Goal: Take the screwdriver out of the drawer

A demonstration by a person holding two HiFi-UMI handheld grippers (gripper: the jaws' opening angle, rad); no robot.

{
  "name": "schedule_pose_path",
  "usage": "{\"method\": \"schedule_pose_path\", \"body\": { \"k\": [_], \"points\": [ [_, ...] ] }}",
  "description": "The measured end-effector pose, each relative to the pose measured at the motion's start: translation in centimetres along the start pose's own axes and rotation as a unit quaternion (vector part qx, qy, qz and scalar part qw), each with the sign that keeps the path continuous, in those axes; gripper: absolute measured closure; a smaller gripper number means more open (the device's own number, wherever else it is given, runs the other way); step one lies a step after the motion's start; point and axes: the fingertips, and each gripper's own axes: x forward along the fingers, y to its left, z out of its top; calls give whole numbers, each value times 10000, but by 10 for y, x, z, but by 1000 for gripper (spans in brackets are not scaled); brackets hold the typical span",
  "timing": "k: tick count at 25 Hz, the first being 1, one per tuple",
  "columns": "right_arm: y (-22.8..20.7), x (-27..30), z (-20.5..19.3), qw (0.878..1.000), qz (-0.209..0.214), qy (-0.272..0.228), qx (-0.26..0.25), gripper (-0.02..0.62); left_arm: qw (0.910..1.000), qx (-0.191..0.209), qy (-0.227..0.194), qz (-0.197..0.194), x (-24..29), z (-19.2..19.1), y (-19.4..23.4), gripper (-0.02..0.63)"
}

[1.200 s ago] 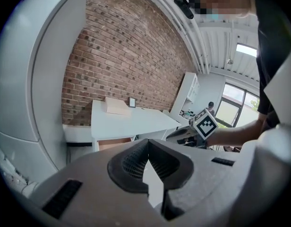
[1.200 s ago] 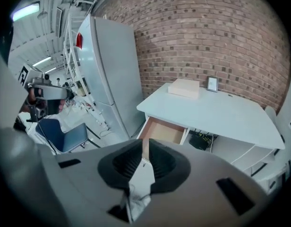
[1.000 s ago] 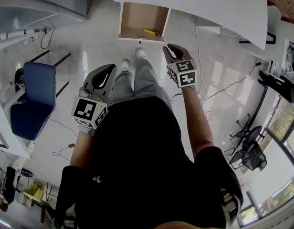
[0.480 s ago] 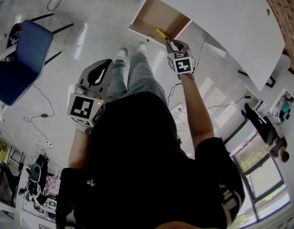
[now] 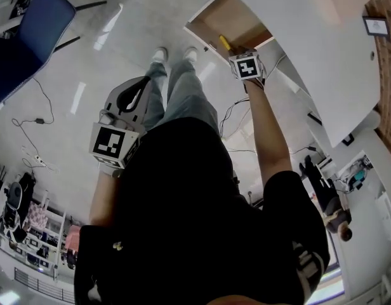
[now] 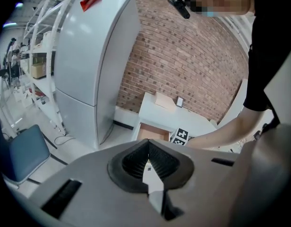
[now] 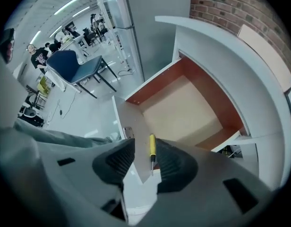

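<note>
The wooden drawer [image 5: 230, 16] stands pulled out from under the white desk. A yellow-handled screwdriver [image 5: 224, 43] lies at its front right corner. My right gripper [image 5: 237, 56] points steeply down over that corner. In the right gripper view the screwdriver [image 7: 152, 147] lies below, seen in the gap between the black pads [image 7: 118, 161] of my right gripper [image 7: 144, 151], nearer the right one. Those jaws have just been opening and do not press on it. My left gripper [image 5: 143, 82] hangs by the person's left leg, shut on nothing, and in its own view my left gripper [image 6: 148, 148] faces the drawer [image 6: 150, 135] from afar.
The white desk top [image 5: 310, 37] overhangs the drawer. A blue chair [image 5: 24, 30] stands at the far left and cables [image 5: 37, 119] trail over the glossy floor. The person's shoes [image 5: 160, 54] are just short of the drawer front. A grey fridge [image 6: 93, 56] stands against the brick wall.
My right gripper has dropped from in front of the drawer to its front corner, over the screwdriver. The left gripper has sunk a little and rolled. The head view has swung left.
</note>
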Motion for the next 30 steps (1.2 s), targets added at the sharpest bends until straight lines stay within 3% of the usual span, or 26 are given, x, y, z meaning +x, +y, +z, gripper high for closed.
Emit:
{"method": "schedule_pose_path", "body": {
  "k": [11,22,30],
  "points": [
    [-11,75,-21,9928,429,1012,-483,411,9982,-416,119,422,6,-34,17,603],
    [-39,131,-43,9764,944,1931,-212,397,9947,-670,364,690,17,-59,22,603],
    [-29,152,-42,9611,1275,2448,101,388,9909,-1033,380,781,21,-66,32,603]
  ]
}}
